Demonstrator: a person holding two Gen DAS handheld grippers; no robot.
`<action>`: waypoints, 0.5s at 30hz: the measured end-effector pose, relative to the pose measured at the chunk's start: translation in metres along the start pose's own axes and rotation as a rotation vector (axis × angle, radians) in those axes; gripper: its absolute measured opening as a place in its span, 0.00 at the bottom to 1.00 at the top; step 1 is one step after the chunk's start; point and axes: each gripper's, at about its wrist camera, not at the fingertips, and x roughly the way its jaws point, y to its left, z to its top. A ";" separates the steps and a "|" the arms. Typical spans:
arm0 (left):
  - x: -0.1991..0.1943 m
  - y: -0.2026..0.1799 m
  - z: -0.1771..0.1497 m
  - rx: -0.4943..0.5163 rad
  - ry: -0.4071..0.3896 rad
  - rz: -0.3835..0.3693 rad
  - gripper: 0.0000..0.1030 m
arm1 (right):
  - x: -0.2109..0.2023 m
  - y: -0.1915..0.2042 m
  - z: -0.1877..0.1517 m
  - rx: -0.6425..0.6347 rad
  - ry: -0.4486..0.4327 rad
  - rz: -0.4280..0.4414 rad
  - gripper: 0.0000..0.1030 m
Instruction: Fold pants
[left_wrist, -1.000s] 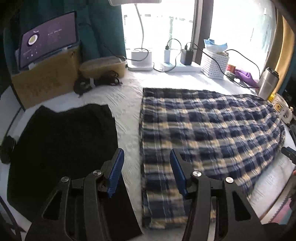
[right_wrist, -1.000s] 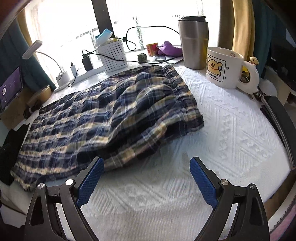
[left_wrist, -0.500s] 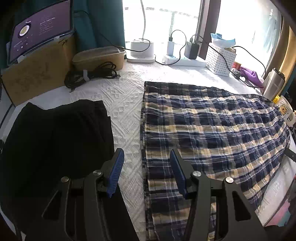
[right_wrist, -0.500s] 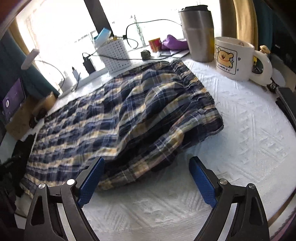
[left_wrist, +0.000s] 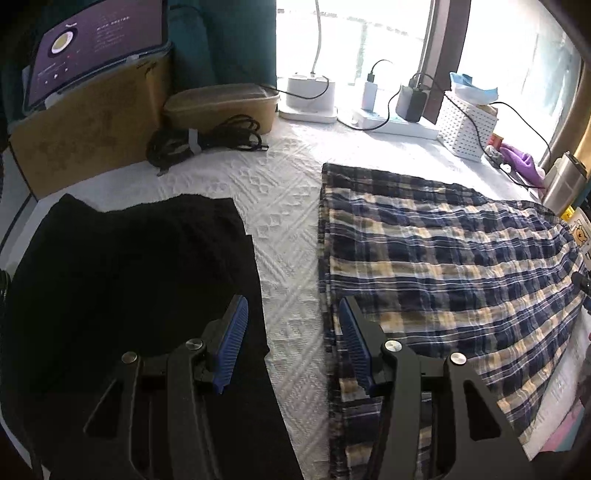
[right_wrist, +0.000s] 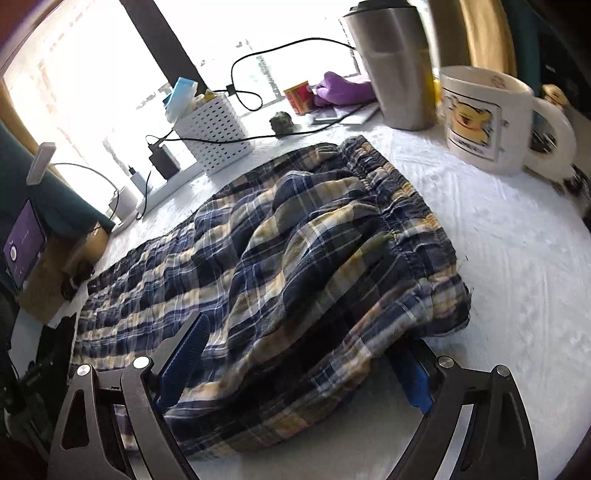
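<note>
On the left of the white cover (left_wrist: 288, 192) lies a black cloth (left_wrist: 129, 288); right of it the plaid pants (left_wrist: 443, 266) are spread flat, leg hems left, waistband toward the mug (right_wrist: 480, 118) at the right edge. The left gripper (left_wrist: 291, 332) hangs wide and empty over the hem edge; best to drop it squarely on that hem and pinch both layers. The right gripper (right_wrist: 306, 365) is wide, straddling the bunched waist near the front edge; it should close low, catching all layers, before lifting
</note>
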 end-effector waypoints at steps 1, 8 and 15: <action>0.001 0.000 0.000 0.000 0.005 0.003 0.50 | 0.002 0.000 0.003 0.001 -0.003 0.005 0.90; 0.005 -0.006 0.002 0.009 0.018 0.005 0.50 | 0.007 -0.019 0.016 0.099 -0.036 0.069 0.75; 0.009 -0.014 0.004 0.020 0.028 -0.002 0.50 | 0.013 -0.036 0.029 0.180 -0.064 0.097 0.66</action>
